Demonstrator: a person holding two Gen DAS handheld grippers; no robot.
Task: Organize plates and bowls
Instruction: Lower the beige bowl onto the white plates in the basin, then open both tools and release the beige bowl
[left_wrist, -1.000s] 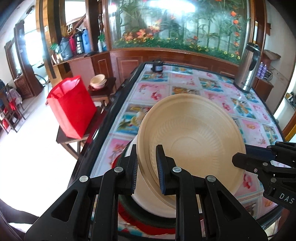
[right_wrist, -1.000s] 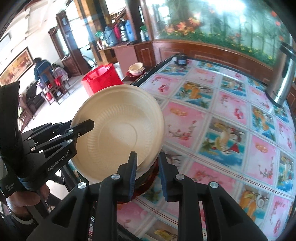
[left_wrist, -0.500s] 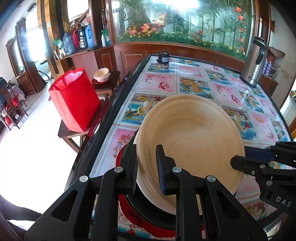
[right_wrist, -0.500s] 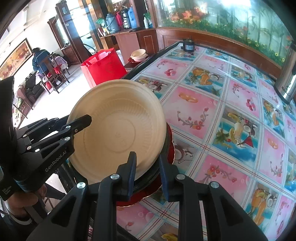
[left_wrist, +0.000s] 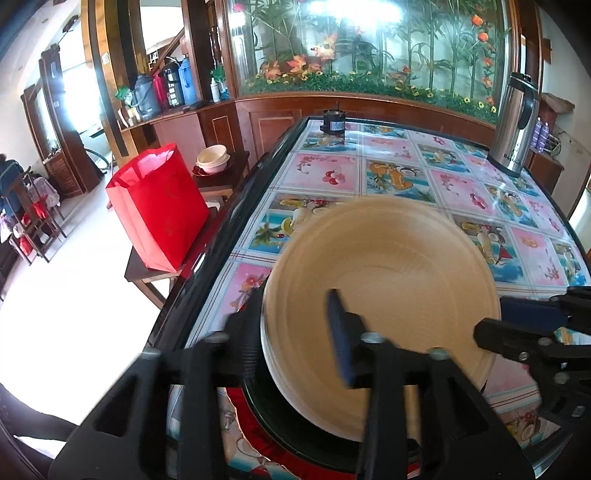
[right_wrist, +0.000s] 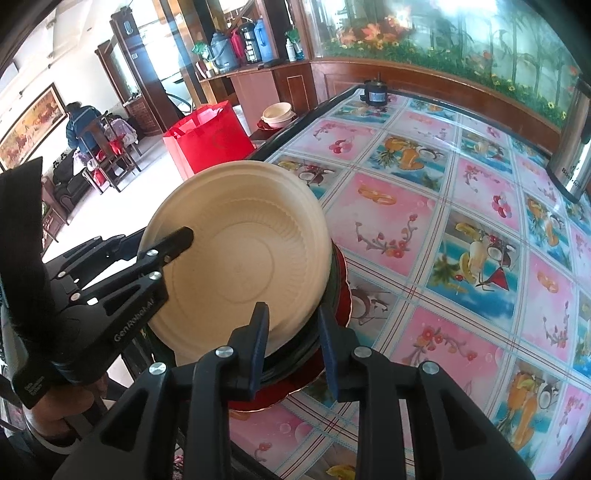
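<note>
A cream paper bowl (left_wrist: 388, 295) (right_wrist: 240, 258) rests on a stack of a dark green plate (left_wrist: 280, 417) and a red plate (right_wrist: 343, 295) at the table's near corner. My left gripper (left_wrist: 295, 332) straddles the bowl's left rim. Its jaws are opening, blurred and clear of the rim. In the right wrist view, the left gripper (right_wrist: 173, 254) reaches over the bowl's far side. My right gripper (right_wrist: 293, 332) has the bowl's near rim between its pads. Its jaws are starting to open but still sit against the rim.
The tiled fruit-pattern table (right_wrist: 443, 221) stretches ahead. A steel thermos (left_wrist: 517, 125) and a small black object (left_wrist: 333, 123) stand at its far end. Left of the table are a red bag (left_wrist: 159, 210) and stacked bowls (left_wrist: 212, 158) on a side table. A person (right_wrist: 79, 125) sits far off.
The bowl has tipped down from a tilt to lie level on the stack. My left jaws have spread wide off its rim. The right jaws have widened a little.
</note>
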